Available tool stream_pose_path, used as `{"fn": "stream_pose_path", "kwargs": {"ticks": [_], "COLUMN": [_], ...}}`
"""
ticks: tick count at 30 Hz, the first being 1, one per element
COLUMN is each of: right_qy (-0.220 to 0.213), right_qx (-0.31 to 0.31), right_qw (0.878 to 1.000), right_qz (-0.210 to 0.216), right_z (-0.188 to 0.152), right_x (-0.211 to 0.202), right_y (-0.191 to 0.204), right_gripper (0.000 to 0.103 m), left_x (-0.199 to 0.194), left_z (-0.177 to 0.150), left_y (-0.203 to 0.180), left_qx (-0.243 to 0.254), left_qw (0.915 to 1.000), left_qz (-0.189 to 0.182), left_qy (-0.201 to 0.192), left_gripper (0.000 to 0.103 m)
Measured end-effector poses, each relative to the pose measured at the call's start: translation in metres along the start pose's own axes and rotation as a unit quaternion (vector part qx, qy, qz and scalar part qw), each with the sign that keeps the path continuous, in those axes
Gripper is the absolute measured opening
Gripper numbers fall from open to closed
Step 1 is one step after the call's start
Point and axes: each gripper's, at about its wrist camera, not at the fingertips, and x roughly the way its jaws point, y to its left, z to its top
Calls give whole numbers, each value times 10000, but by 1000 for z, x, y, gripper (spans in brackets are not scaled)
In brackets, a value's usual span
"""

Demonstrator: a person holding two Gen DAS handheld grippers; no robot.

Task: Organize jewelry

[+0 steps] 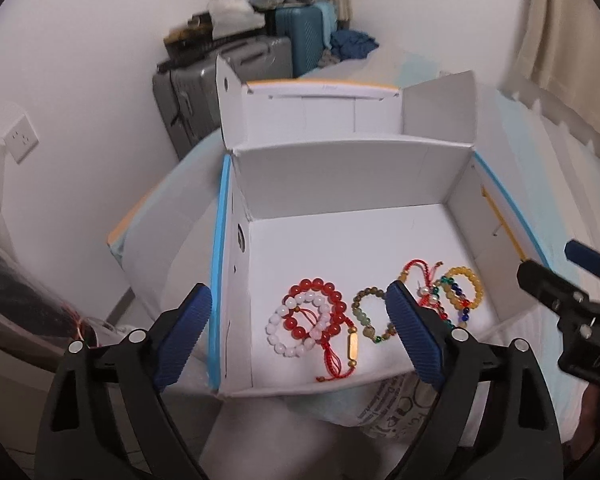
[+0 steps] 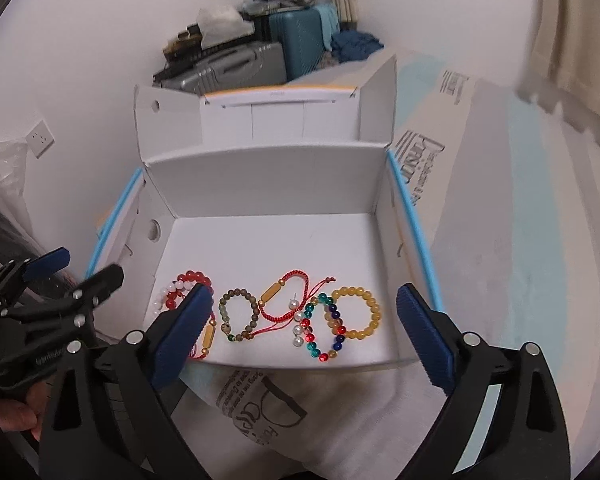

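Note:
An open white box holds several bead bracelets along its near edge. A red bead bracelet overlaps a white bead bracelet. To the right lie an olive bead bracelet, a red cord bracelet with a gold tube, a multicolour bead bracelet and a yellow bead bracelet. My left gripper is open and empty, just above the box's near left corner. My right gripper is open and empty, above the near edge.
The box's lid stands open at the back. The box sits on a bed with a pale blue sheet. Suitcases and piled clothes stand against the far wall. A printed plastic bag lies under the box's front.

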Motion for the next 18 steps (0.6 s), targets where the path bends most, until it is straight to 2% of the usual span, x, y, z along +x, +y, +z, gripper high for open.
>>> {"fn": "stream_pose_path", "kwargs": {"ticks": [1,5,18], "right_qy": [-51,-268,-578], "right_qx": [-13,-42,-34], "right_qw": [10000,9996,9981], "right_qz": [-5,-71,-187], "right_z": [-2,-14,-76], "right_x": [-6,-31,-83], "right_y": [-1,-2,-4], "right_gripper": [93,95,95], "left_x": [-7,-26,-70], "left_z": [-4,-17,-73], "left_y": [-1,-3,-17], "left_qx": [11,-56,-162], "left_qw": [10000,9998,9986], "left_qz": [28,12,-67], "left_qy": [-62,-186,-492], "left_gripper": [93,97,97]}}
